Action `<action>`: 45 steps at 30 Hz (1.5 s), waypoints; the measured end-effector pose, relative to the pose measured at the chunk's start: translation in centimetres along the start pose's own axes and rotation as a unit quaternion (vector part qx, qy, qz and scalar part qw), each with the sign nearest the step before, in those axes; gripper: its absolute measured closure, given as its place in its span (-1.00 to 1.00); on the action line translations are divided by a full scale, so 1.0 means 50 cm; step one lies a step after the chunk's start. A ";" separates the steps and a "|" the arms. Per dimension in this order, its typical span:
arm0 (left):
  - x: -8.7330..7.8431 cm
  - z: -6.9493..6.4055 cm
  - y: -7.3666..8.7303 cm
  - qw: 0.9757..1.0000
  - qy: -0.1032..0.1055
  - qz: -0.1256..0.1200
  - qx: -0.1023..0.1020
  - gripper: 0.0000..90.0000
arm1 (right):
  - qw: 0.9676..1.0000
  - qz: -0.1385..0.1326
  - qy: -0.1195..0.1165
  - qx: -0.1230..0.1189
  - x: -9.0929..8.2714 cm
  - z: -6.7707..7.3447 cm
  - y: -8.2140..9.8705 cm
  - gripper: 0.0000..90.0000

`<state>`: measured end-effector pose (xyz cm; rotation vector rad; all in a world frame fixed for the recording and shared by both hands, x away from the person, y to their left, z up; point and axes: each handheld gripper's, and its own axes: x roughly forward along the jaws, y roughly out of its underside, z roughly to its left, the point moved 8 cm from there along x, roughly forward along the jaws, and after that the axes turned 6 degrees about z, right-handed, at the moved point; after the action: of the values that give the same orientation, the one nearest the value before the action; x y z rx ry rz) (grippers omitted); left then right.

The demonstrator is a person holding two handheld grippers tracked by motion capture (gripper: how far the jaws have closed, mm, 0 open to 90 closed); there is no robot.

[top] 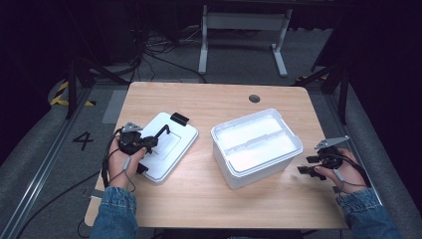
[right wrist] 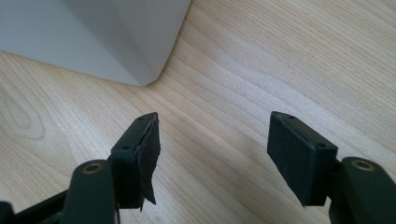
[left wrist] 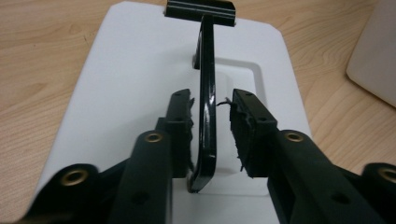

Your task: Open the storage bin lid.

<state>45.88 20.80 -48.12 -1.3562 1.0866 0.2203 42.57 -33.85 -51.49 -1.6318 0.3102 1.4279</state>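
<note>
A white lid (top: 171,154) lies flat on the left part of the table, its thin black handle (top: 163,130) standing upright. In the left gripper view the handle (left wrist: 207,84) runs between my jaws, with a narrow gap on each side. My left gripper (top: 149,142) (left wrist: 210,100) is open and straddles it above the lid (left wrist: 116,70). A white open box (top: 259,174) stands at the middle right. My right gripper (top: 308,164) (right wrist: 212,126) hovers open over bare wood, just right of the box's near corner (right wrist: 93,32), holding nothing.
A black clip (top: 179,118) (left wrist: 200,9) sits on the lid's far end. The wooden table (top: 209,199) has a round cable hole (top: 254,98) near its far edge. Cables and a white desk frame (top: 244,22) stand on the floor beyond.
</note>
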 end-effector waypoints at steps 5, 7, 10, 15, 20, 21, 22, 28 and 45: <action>-0.018 -0.010 -0.007 1.000 -0.003 -0.007 0.003 0.20 | 1.000 0.000 0.000 -0.001 -0.001 0.000 -0.003 -0.22; -0.023 -0.012 -0.009 1.000 -0.005 -0.010 0.005 0.12 | 1.000 -0.002 0.001 -0.002 -0.001 -0.001 -0.004 -0.22; -0.045 -0.021 -0.014 1.000 -0.010 -0.021 0.007 0.03 | 1.000 -0.004 0.001 -0.001 -0.005 -0.004 -0.005 -0.22; -0.076 -0.028 -0.014 0.999 -0.021 -0.028 0.005 -0.05 | 1.000 -0.005 0.001 0.000 -0.008 -0.006 -0.004 -0.22; -0.102 -0.044 -0.014 0.999 -0.023 -0.030 0.014 -0.08 | 1.000 -0.006 0.004 0.002 -0.011 -0.010 0.001 -0.22; -0.107 -0.049 -0.015 0.999 -0.023 -0.033 0.014 -0.09 | 1.000 -0.007 0.004 0.002 -0.012 -0.011 0.002 -0.22; -0.115 -0.056 -0.015 0.999 -0.021 -0.036 0.017 -0.09 | 1.000 -0.007 0.005 0.002 -0.013 -0.011 0.002 -0.22; -0.135 -0.120 -0.014 0.999 0.009 -0.036 0.038 -0.11 | 1.000 -0.011 0.007 -0.003 -0.023 -0.008 0.002 -0.23; -0.060 -0.258 0.034 0.993 0.071 0.025 0.088 -0.14 | 1.000 -0.010 0.003 -0.005 -0.022 -0.005 0.001 -0.23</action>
<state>36.72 11.60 -45.00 -1.2022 1.2311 0.0632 42.37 -34.48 -50.57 -1.6437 0.2883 1.4116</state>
